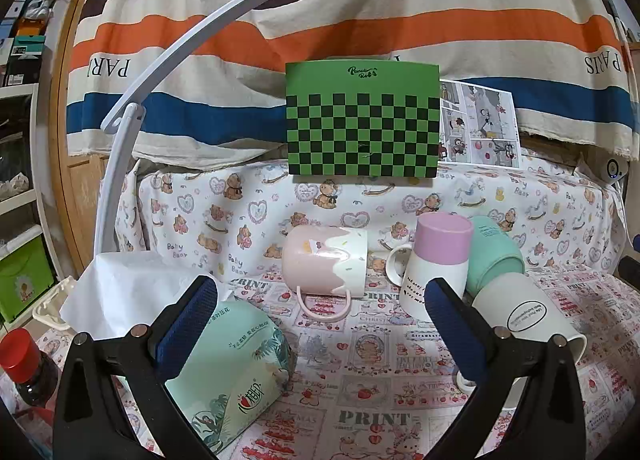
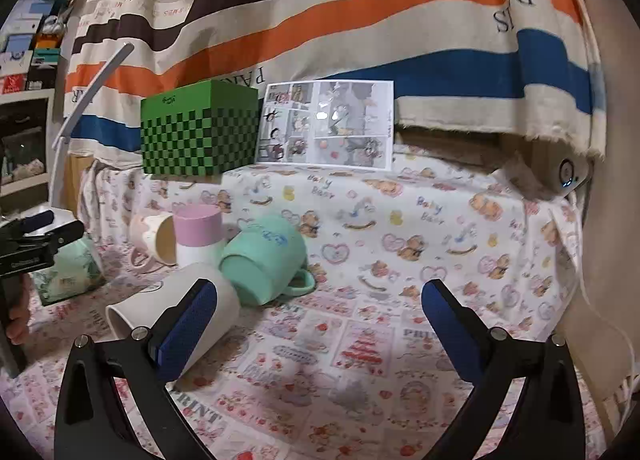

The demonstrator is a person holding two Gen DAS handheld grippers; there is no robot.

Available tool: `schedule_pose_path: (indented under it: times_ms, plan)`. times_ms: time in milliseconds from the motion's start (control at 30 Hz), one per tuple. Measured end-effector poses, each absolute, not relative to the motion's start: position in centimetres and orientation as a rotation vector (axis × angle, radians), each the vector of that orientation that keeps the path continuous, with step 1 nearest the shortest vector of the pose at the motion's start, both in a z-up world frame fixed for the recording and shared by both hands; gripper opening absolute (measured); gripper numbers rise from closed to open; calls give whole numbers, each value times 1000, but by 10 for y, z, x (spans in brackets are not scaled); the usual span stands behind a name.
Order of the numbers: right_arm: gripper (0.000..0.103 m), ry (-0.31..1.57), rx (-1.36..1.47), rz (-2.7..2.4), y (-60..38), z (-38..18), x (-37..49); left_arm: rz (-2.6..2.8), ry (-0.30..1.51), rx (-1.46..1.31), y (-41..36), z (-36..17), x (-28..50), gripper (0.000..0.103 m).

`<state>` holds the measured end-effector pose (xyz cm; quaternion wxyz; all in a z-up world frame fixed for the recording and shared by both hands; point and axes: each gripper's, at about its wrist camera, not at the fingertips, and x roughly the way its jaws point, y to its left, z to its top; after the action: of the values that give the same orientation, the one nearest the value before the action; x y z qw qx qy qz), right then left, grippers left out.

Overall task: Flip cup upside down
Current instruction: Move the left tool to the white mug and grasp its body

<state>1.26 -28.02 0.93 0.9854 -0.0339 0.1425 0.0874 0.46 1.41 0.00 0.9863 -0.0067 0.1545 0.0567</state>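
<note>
Several cups sit on the patterned cloth. A pink-and-white mug (image 1: 324, 262) (image 2: 154, 238) lies on its side, handle toward me. A white cup with a pink base (image 1: 438, 256) (image 2: 198, 234) stands upside down. A mint mug (image 1: 496, 256) (image 2: 264, 256) lies tilted, mouth down. A white cup (image 1: 528, 312) (image 2: 176, 312) lies on its side. My left gripper (image 1: 320, 324) is open and empty, in front of the pink mug. My right gripper (image 2: 320, 324) is open and empty, its left finger over the white cup. The left gripper also shows at the left edge of the right wrist view (image 2: 52, 225).
A mint tissue pack (image 1: 236, 372) (image 2: 68, 268) with a white tissue lies at the left. A red-capped bottle (image 1: 24, 368) stands at the near left. A green checkered box (image 1: 362, 119) (image 2: 200, 127) and comic sheet (image 2: 326, 125) stand behind, a white lamp arm (image 1: 160, 55) at the left.
</note>
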Motion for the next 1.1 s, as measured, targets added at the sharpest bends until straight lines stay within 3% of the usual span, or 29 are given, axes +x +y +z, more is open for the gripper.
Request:
schedule_pose_path:
  times_ms: [633,867,1100]
  plan:
    - [103,291,-48,162,-282,8,14,103,454,-13,-1,12,16,103]
    - [103,299,-58,179,-281,8,14,-65,714,-102,-32,45,53,103]
    - [103,299,-16,93,-293,8,14,-187,991,-205,-75,31,102,100]
